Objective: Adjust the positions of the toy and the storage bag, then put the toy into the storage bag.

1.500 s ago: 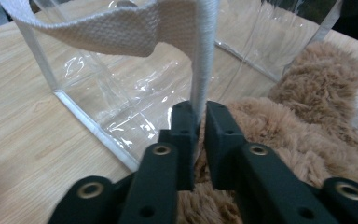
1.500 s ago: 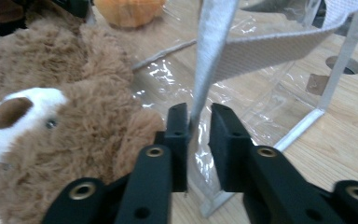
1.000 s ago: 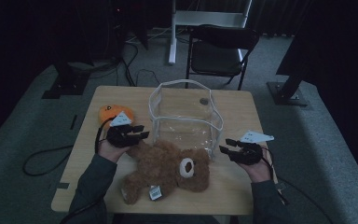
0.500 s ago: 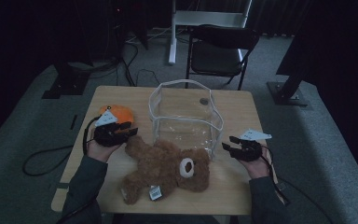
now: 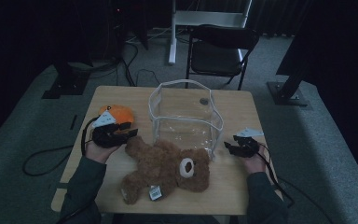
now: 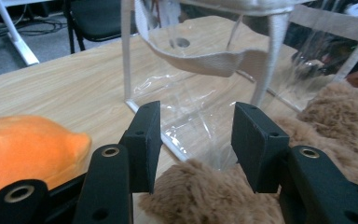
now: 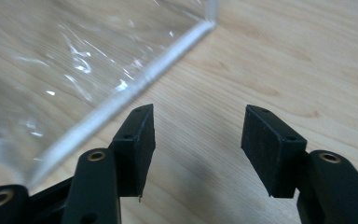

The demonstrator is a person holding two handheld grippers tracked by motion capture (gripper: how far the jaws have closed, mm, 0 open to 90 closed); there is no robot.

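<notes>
The bear [image 5: 168,168] lies near the table's [image 5: 242,186] front edge, long axis across it, touching the bag [image 5: 186,116]. Left tongs [image 5: 131,134], jaws just opened and empty, sit nearest, at its legs. Right tongs [image 5: 227,147], likewise opened and empty, flank the bag's corner.

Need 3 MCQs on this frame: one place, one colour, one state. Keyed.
1. Where does the teddy bear lie?
A. inside the bag
B. on the table, in front of the clear bag
C. on the chair

2. What colour is the plush toy by the left gripper?
A. orange
B. green
C. blue

3. What is between the right gripper jaws?
A. the bear
B. the bag's edge
C. nothing, open

Key: 1 B, the bear sprawls on the wood outside the bag. 2 A, both views show orange. 3 C, bare table shows between the jaws.
</notes>
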